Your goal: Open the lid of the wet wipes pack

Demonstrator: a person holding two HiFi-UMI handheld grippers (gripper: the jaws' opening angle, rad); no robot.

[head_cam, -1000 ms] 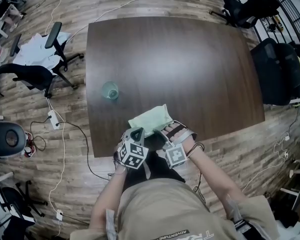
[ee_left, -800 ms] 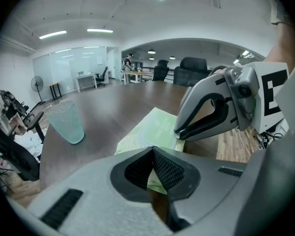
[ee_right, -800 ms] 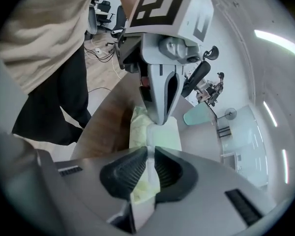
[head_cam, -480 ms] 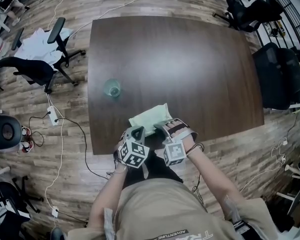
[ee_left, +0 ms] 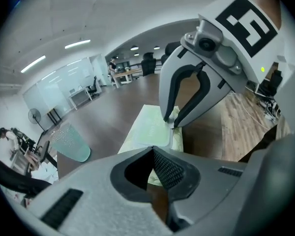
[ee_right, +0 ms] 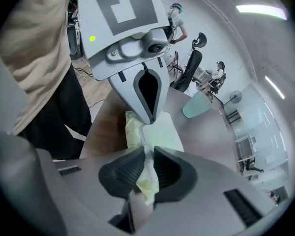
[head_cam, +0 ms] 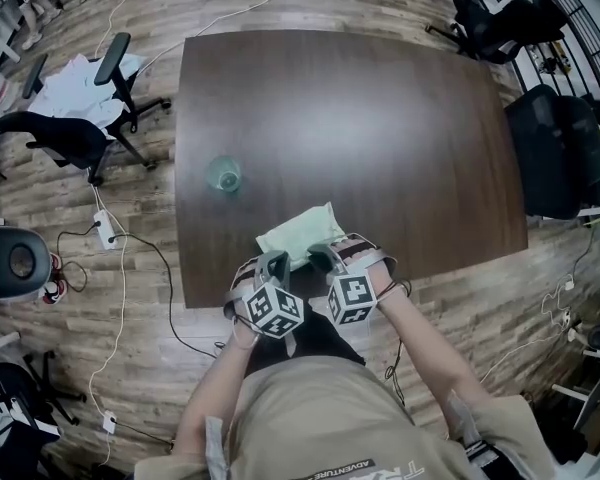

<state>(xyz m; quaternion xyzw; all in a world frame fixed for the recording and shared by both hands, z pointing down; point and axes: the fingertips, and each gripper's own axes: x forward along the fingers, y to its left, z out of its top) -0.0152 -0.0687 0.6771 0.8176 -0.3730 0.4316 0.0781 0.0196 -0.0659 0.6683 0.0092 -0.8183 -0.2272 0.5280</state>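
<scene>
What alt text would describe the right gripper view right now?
The right gripper pinches a thin white flap of the pale green wet wipes pack on a dark table. Opposite, the left gripper holds the pack's far end, jaws together.

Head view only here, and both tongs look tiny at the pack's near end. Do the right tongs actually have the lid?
Observer: Yes. The right gripper view shows the right tongs shut on a pale strip that runs from the lid of the wet wipes pack.
Operator: And the left?
Observer: The left tongs are together at the pack's near end; whether they pinch wrapper, I cannot tell.
Operator: Lid up yet?
Observer: No. In the left gripper view it lies flat on the pack, apart from the held end.
</scene>
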